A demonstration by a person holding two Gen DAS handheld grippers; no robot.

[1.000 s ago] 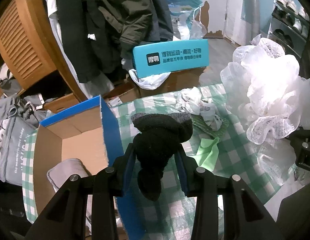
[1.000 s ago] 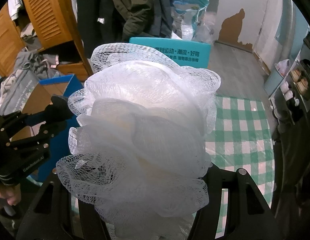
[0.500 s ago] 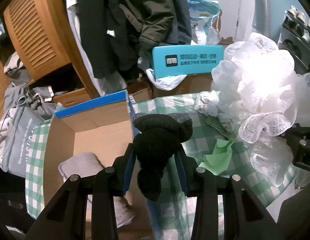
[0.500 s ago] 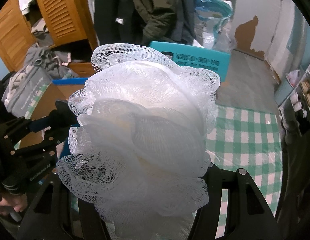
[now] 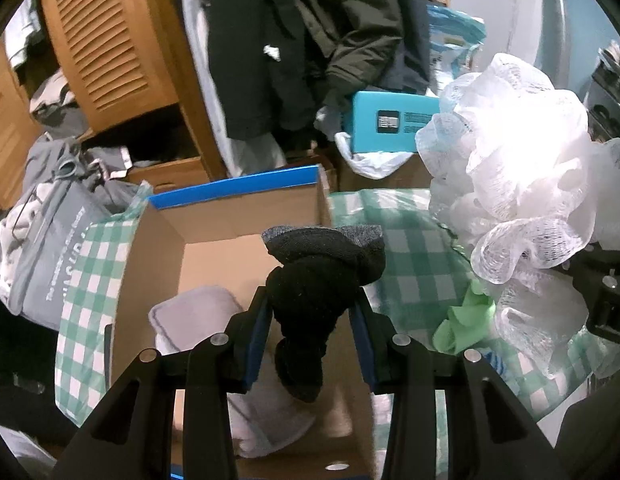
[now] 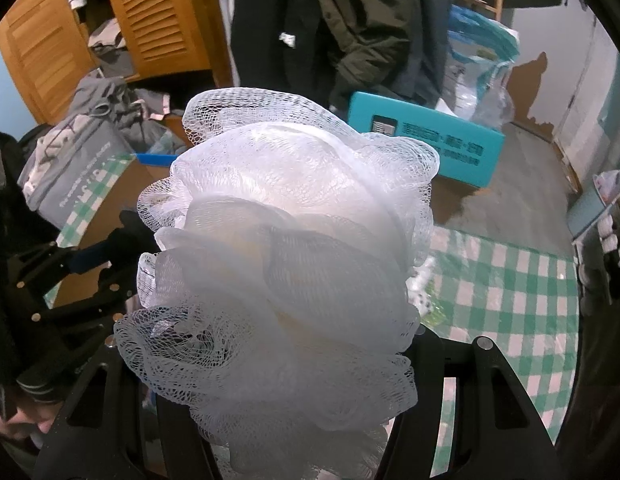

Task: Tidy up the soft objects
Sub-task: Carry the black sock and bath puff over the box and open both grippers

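We see the black sock point(image 5: 310, 280) clamped in our left tongs point(image 5: 310, 316) above the open cardboard box point(image 5: 229, 216); to its right, our right tongs point(image 6: 269, 360) grip the white mesh pouf point(image 6: 285, 248) over the checked bench point(image 6: 510, 280).

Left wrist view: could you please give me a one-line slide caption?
Left gripper holds a black sock above an open cardboard box, white mesh pouf alongside.

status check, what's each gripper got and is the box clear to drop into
Left gripper shut on black sock, over the cardboard box. Right gripper shut on white mesh loofah. Grey cloth already in box; room beside it.
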